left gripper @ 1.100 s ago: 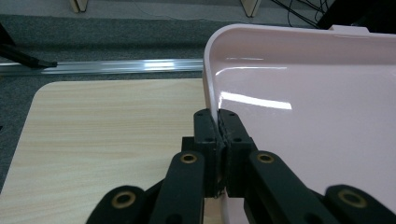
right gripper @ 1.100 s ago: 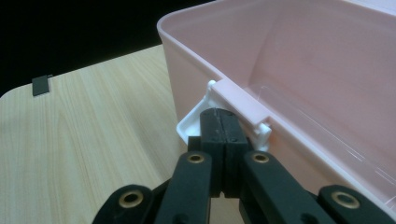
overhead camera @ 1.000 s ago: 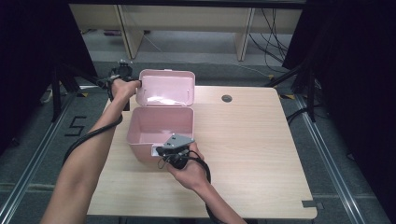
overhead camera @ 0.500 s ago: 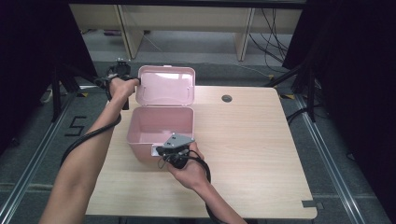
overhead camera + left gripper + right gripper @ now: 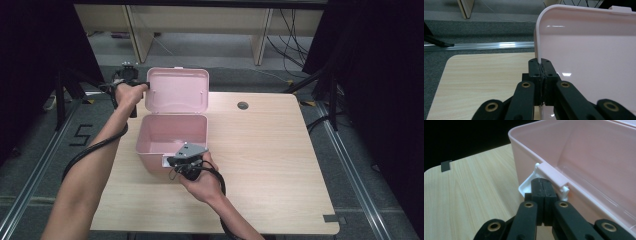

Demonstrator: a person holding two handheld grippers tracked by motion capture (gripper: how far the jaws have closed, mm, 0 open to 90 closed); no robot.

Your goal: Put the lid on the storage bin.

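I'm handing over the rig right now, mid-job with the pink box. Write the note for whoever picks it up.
Left gripper: shut on the side edge of the lid, holding it upright at the back of the box.
Right gripper: shut at the white latch on the front wall of the pink box; whether it actually pinches the latch is hard to tell.
Things: the box sits on the wooden table, left of centre, and looks empty inside.
Done: latch released, lid raised fully open.
Left: judging by the grips, probably either let go of both or bring the lid down again; keep the box steady.
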